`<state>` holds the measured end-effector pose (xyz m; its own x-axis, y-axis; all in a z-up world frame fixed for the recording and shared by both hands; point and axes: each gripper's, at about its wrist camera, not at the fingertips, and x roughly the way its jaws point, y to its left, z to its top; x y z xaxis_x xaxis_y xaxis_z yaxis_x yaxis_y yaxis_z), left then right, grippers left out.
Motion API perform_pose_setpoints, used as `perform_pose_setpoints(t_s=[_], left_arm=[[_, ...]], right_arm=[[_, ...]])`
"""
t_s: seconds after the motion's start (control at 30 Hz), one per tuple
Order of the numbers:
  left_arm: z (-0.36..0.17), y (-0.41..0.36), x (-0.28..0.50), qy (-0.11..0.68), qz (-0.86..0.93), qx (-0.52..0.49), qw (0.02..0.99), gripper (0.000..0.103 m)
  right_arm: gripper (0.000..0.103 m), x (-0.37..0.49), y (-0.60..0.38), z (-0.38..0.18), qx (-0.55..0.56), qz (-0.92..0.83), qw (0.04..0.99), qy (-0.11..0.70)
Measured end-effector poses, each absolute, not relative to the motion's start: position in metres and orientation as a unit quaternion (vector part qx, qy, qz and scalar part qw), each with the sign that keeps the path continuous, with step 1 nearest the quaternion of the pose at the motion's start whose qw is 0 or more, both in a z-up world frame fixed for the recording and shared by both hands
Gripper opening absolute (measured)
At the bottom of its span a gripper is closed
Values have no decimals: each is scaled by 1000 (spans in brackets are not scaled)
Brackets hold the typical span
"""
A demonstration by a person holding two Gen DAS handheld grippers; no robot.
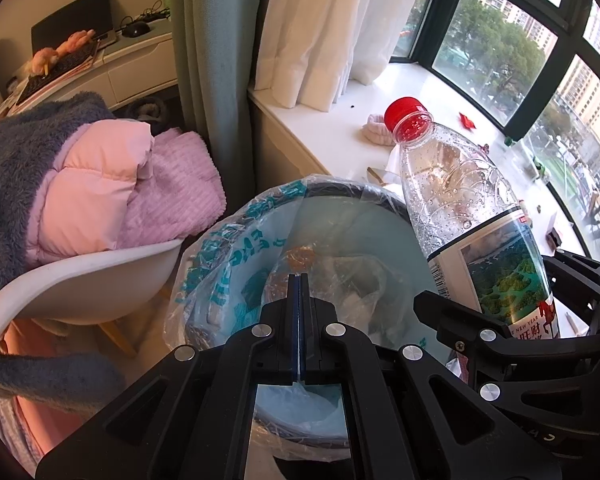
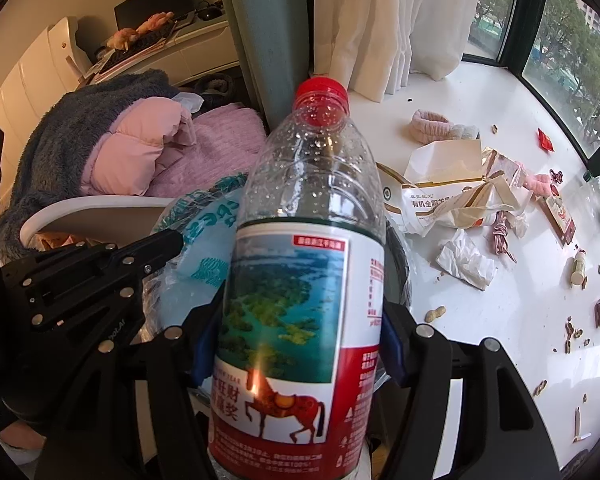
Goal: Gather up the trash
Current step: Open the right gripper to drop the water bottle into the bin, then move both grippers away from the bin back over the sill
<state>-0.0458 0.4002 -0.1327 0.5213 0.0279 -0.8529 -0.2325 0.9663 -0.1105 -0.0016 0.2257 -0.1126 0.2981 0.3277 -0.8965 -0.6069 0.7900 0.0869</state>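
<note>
The bottle [image 2: 300, 280] held between the right gripper's [image 2: 296, 354] jaws has a label with a picture of green islands and a red horse. Big white Chinese words beside the horse read 旺财. In the left wrist view, the same label shows the small words "NEW YEAR" on its red part. To the right of the jaws, a torn cream paper bag [image 2: 440, 196] on the white sill has dark Chinese words starting 有机全脂. The bin liner [image 1: 228, 256] past the left gripper's [image 1: 299, 292] jaws has teal print too crumpled to read.
</note>
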Motion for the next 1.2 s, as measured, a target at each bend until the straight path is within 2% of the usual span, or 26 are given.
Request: perform_pose_setpoints(t_s=[0.4, 0.53, 0.57, 0.6, 0.63, 0.7, 0.73, 0.77, 1.2], left_arm=[[-133, 403, -48, 478, 79, -110, 868, 0], [-132, 406, -48, 481, 76, -119, 865, 0], [-133, 408, -48, 485, 77, -127, 862, 2], [-134, 411, -48, 488, 80, -135, 858, 11], [-135, 415, -48, 492, 90, -143, 854, 29], [-137, 422, -49, 493, 109, -160, 848, 47], [-137, 425, -50, 490, 110, -174, 847, 49], [-136, 427, -51, 489, 111, -182, 846, 49], [-137, 425, -50, 489, 116, -177, 846, 53]], right_arm=[[62, -3, 230, -114, -138, 299, 793, 513], [65, -3, 231, -113, -138, 295, 797, 509], [71, -3, 230, -113, -140, 289, 800, 507], [74, -2, 229, -113, -142, 281, 803, 506], [76, 0, 227, -113, -138, 277, 804, 508], [81, 4, 222, -114, -121, 276, 802, 515], [89, 5, 220, -113, -114, 276, 803, 516], [90, 5, 220, -112, -111, 277, 804, 515], [90, 3, 214, -109, -109, 273, 809, 509]])
